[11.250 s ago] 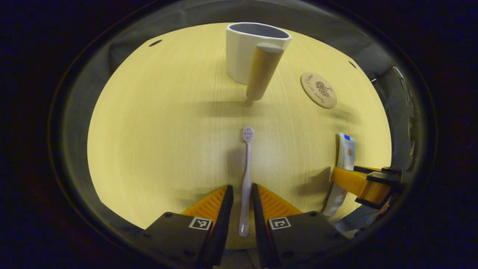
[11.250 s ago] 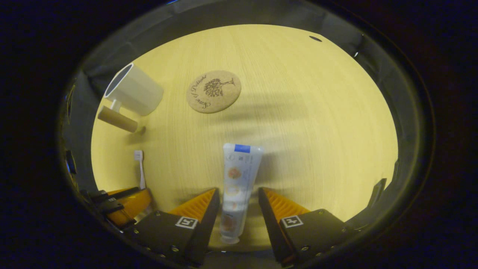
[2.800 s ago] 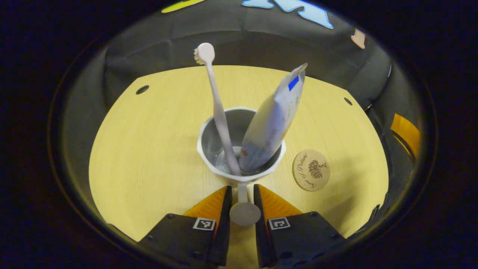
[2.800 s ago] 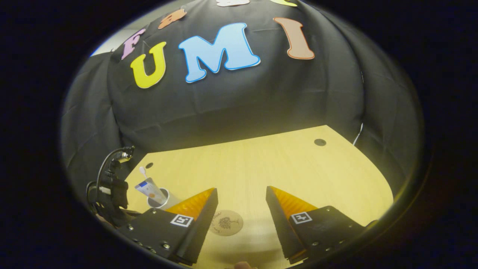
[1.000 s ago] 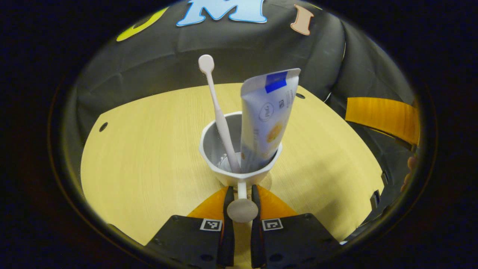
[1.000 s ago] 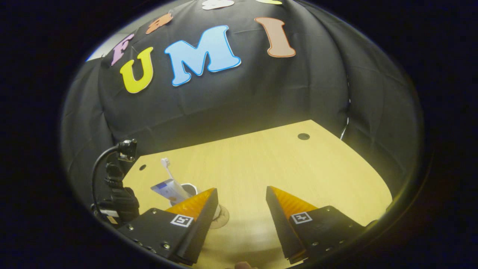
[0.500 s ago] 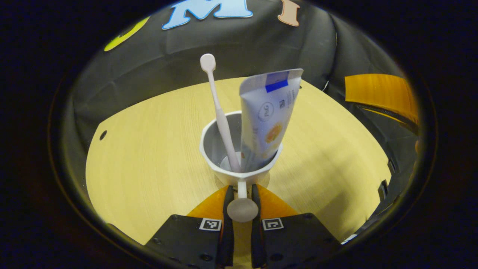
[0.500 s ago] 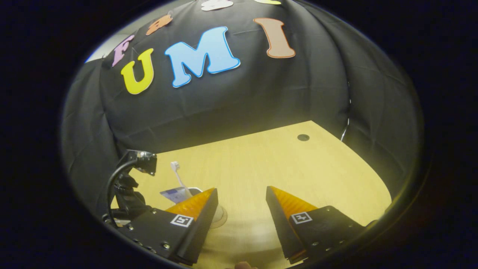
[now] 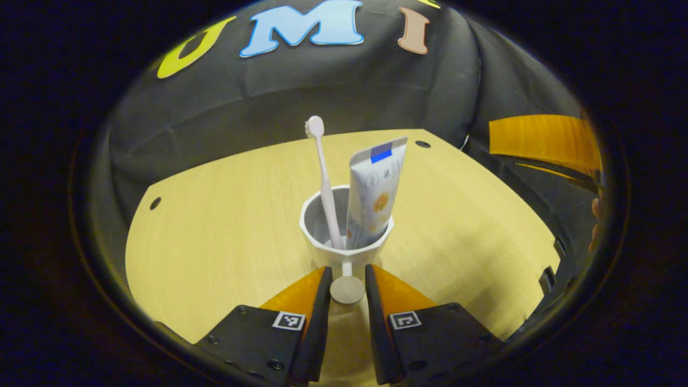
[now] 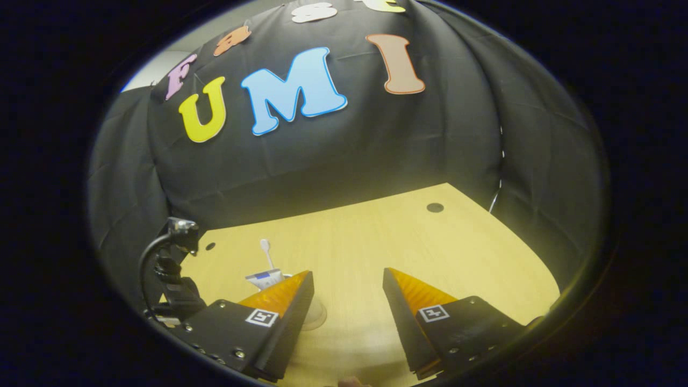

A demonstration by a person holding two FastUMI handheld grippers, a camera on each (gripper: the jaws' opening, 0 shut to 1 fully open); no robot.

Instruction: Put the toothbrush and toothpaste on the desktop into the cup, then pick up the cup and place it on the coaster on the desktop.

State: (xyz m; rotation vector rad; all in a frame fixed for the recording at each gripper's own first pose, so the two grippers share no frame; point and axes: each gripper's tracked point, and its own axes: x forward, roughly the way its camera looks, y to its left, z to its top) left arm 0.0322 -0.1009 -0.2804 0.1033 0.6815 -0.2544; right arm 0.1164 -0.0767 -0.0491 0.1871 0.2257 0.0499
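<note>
Cup (image 9: pixel 345 236) sits on the coaster (image 10: pixel 314 314), brush (image 9: pixel 325 183) and paste (image 9: pixel 372 193) inside. Left hand-held gripper (image 9: pixel 346 287) is parted around its handle, not pinching; right hand-held gripper (image 10: pixel 346 293) is wide open, empty. Looks like the release, so next just back straight off.

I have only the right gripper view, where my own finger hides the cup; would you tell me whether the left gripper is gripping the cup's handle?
Observer: No. In the left gripper view the left gripper is open; the handle sits between its fingers, and neither seems to press on it.
Operator: Thank you. Is the cup standing properly?
Observer: Yes, the cup stands upright on the desktop, mouth up.
Operator: And are both items really inside it?
Observer: Yes. The toothbrush stands in it head up, and the toothpaste beside it, crimped end up.
</note>
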